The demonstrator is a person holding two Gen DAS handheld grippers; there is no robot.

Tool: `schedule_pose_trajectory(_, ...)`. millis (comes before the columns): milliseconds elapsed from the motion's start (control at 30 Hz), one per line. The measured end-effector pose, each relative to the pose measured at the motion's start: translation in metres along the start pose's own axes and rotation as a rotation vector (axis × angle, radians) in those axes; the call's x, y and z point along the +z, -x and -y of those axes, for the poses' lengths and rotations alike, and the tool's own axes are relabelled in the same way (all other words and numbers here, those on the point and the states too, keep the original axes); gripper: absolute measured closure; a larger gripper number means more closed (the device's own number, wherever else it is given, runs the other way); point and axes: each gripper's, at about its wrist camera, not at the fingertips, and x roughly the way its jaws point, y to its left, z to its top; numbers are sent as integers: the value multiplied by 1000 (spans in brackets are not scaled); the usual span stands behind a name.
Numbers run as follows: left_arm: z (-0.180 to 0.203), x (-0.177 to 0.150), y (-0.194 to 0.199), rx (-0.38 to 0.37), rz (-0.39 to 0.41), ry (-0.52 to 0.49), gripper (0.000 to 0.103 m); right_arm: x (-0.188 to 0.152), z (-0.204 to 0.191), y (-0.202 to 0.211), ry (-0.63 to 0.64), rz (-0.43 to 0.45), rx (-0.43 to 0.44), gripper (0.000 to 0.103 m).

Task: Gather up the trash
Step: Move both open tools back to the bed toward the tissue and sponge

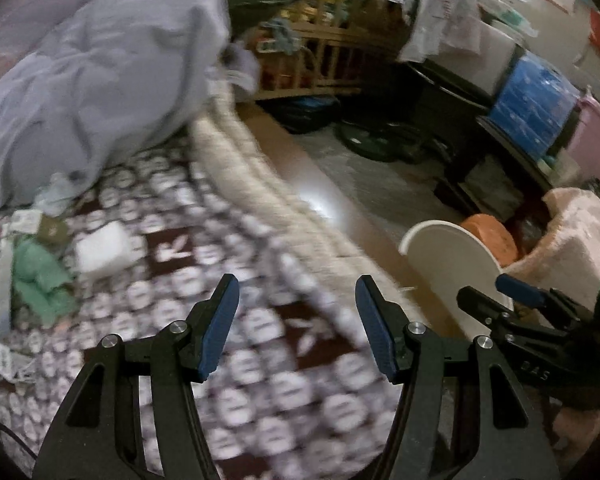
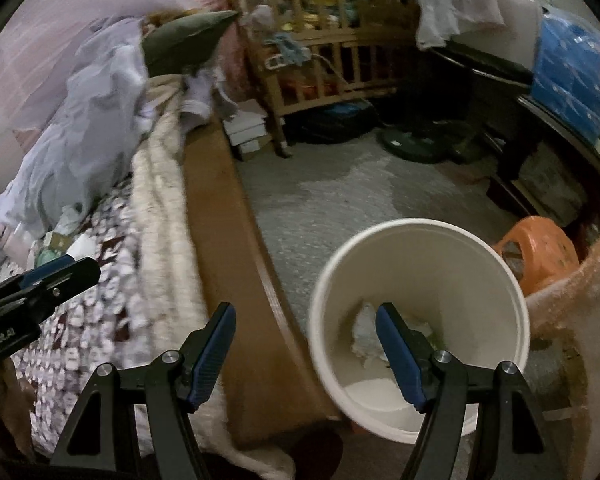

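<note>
Hovering unclenched and empty, left hand-held gripper [image 1: 296, 328] over bed [image 1: 260, 360], right hand-held gripper [image 2: 306, 356] beside bin [image 2: 420, 240].

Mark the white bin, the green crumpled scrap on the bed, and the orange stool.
white bin [image 2: 420, 240], right wrist view, on the far rim.
green crumpled scrap [image 1: 40, 276], left wrist view, on its middle.
orange stool [image 2: 540, 240], right wrist view, on its top.

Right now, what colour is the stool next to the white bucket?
Orange. The stool shows best in the right wrist view, just behind the bucket.
</note>
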Motion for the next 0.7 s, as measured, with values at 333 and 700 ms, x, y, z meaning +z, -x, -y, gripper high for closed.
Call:
schedule_pose_trajectory(333,-74,-16,34,123,40,97,44,5,-86,-4,106,2,83,33)
schedule_pose_trajectory(700,-157,-46,76,232,61,210,44,-4,-185,-18,238,-42,188,33)
